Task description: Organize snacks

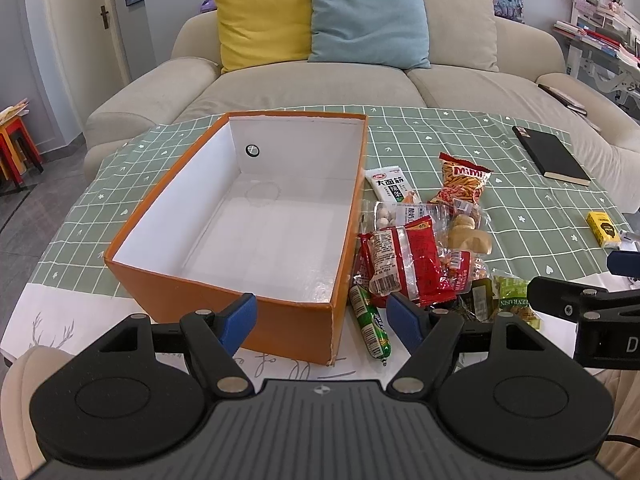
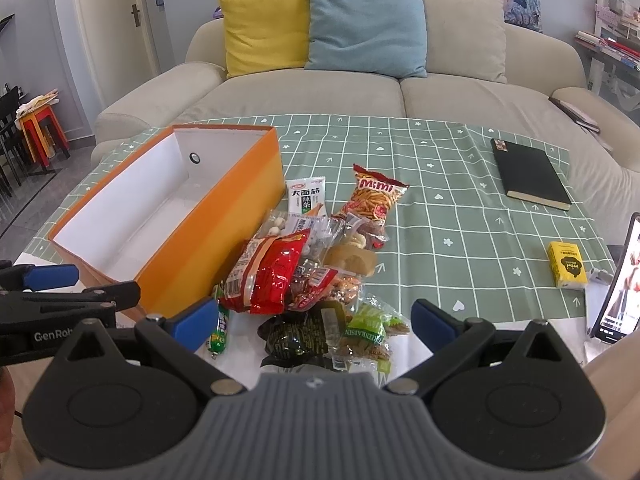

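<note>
right hand-held gripper (image 2: 316, 326) spread wide, snack pile (image 2: 316, 276) just beyond.

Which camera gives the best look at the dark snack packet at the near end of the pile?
The right wrist view: the dark snack packet lies unobstructed between the open fingers. In the left wrist view only a sliver shows behind a finger.
</note>
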Tool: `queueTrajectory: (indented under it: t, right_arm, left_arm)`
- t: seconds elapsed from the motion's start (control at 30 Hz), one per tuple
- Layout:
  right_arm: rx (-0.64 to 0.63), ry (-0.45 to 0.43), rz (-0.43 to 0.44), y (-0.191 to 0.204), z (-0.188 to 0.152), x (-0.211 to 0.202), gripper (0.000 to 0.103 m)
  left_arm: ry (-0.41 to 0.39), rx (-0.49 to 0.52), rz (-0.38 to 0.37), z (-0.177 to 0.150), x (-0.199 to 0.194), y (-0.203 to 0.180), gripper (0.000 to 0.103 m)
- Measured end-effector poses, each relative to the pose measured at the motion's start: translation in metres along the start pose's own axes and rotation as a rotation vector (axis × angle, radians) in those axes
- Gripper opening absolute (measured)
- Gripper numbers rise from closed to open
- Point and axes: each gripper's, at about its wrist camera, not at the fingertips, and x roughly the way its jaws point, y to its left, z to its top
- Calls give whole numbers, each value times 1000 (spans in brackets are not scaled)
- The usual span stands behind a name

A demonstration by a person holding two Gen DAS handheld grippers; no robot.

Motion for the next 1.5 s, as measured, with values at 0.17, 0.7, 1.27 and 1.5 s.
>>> queueTrajectory:
  t: [0.17,0.7,1.27,1.5]
  right_arm:
    - [1,1,-1,0,0,0,99]
    - [-4,8,0,1,0,2,99]
    - [-2,18,-2,-21,1,21,99]
    - [-23,45,21,-41,-7,44,85]
  left_arm:
    - [4,1,0,-1,1,0,87]
    - [11,0,0,-1,1,2,87]
    - [52,13,-132,-7,8,-8,68]
    - [1,135,-224,-19,19,-34,51]
